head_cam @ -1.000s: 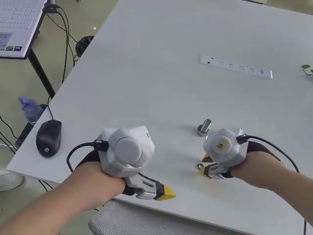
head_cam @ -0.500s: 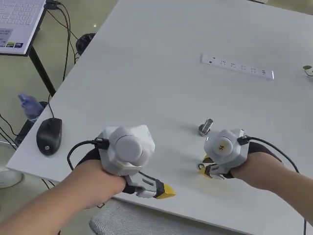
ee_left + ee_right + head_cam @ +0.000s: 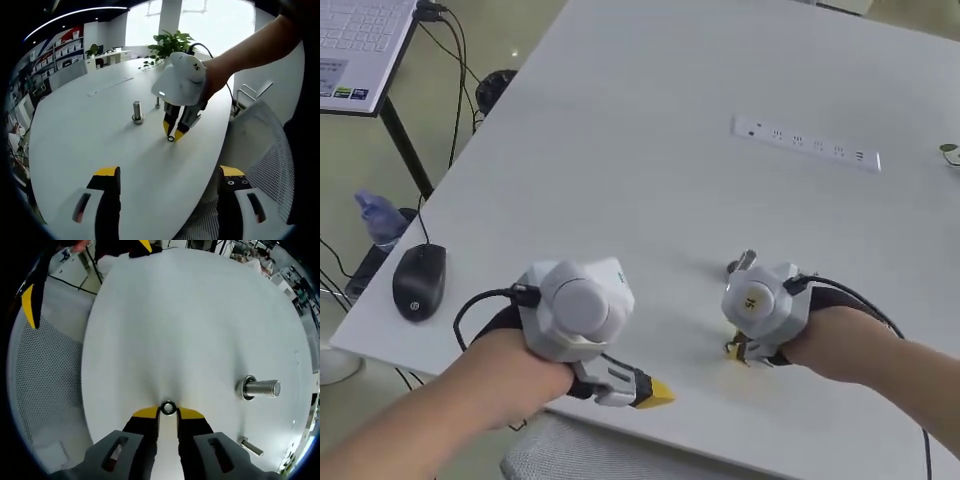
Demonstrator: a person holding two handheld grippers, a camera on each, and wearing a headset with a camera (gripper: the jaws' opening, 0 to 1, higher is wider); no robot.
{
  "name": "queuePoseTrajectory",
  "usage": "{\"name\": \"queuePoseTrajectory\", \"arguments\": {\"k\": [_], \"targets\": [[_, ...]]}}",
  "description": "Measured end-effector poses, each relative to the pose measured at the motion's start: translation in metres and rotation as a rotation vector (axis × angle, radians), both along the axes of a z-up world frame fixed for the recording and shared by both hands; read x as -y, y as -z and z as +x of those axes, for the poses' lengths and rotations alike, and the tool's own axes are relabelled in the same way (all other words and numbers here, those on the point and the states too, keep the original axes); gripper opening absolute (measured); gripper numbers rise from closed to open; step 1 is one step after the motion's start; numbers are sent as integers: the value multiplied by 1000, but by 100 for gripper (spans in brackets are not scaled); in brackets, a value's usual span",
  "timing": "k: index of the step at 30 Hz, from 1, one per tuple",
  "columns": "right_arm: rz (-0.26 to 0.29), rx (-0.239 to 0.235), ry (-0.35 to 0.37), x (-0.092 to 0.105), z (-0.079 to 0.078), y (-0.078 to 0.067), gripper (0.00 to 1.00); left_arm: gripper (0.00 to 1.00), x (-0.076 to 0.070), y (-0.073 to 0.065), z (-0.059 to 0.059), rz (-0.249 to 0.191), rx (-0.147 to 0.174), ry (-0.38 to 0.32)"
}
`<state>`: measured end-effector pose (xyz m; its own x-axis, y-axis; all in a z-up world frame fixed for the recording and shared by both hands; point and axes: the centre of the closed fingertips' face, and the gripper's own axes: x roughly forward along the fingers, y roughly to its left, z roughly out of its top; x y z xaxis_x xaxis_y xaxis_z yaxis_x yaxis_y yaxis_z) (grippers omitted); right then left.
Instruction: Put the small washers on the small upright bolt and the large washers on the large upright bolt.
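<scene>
My right gripper (image 3: 735, 350) (image 3: 168, 413) points down at the white table (image 3: 640, 170), its yellow tips shut on a small steel washer (image 3: 168, 408) (image 3: 171, 137) just at the tabletop. The large upright bolt (image 3: 257, 388) (image 3: 137, 112) (image 3: 743, 262) stands a little beyond it, with a ring at its base. The small upright bolt (image 3: 248, 446) (image 3: 157, 102) stands further back. My left gripper (image 3: 640, 392) (image 3: 170, 185) hovers over the table's near edge, open wide with nothing between its fingers.
A white power strip (image 3: 806, 144) lies at the back of the table. A black mouse (image 3: 419, 281) sits at the left corner, and a laptop (image 3: 360, 40) is on a stand beyond. A mesh chair (image 3: 45, 390) is at the near edge.
My right gripper has shifted slightly left and forward, and now covers part of the large bolt in the head view. The left gripper has stayed put.
</scene>
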<state>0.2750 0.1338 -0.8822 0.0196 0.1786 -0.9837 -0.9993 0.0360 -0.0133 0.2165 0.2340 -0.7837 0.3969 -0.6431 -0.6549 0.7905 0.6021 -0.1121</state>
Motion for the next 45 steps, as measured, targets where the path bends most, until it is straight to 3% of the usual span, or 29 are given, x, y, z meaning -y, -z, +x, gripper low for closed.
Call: {"name": "queuePoseTrajectory", "arguments": {"k": [5, 24, 26, 30, 36, 45], "targets": [[-15, 3, 7, 2, 0, 0, 14, 78, 1, 0, -3, -1, -5, 5], [54, 12, 57, 4, 1, -1, 12, 78, 1, -2, 1, -5, -8, -9], [55, 14, 57, 6, 0, -3, 12, 78, 4, -6, 2, -27, -1, -9], [73, 14, 87, 9, 2, -10, 12, 76, 5, -6, 1, -22, -3, -3], [68, 51, 106, 34, 13, -21, 12, 75, 9, -6, 0, -13, 4, 10], [68, 57, 192, 82, 31, -36, 12, 76, 13, -10, 4, -10, 16, 11]]}}
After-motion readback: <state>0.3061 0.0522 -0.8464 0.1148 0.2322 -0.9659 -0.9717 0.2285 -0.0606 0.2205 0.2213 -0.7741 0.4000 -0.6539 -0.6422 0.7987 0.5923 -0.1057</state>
